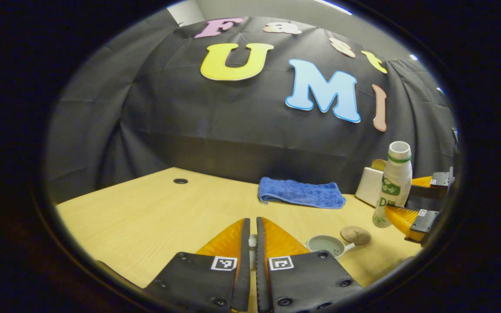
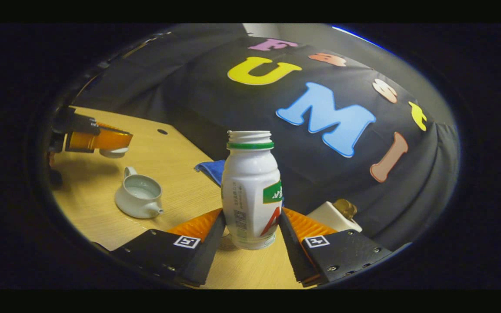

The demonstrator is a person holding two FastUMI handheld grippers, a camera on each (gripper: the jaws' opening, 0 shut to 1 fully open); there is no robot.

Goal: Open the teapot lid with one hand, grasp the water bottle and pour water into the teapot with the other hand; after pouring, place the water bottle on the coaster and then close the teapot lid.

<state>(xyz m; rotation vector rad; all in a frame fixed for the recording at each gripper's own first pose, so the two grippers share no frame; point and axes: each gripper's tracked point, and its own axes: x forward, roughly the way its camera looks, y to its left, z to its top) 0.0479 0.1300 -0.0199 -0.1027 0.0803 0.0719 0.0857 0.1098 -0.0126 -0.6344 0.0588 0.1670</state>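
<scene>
I log: tabletop (image 1: pixel 146 208), pale wood grain, matt. Water bottle (image 2: pixel 250 187), smooth glossy white plastic. Teapot (image 2: pixel 139 198), glazed ceramic, soft sheen. Towel (image 1: pixel 300 193), blue nappy cloth. Coaster (image 1: pixel 355 235), rough, stone-like.

A pale wood-grain surface (image 1: pixel 146 213) is seen, with a small round dark hole (image 1: pixel 180 181) set toward its far side. On it are laid a folded blue towel (image 1: pixel 300 193), an open white teapot (image 2: pixel 139 196), a rounded stone-like coaster (image 1: pixel 355 235) and a white box (image 1: pixel 369 186) near the far edge.
</scene>
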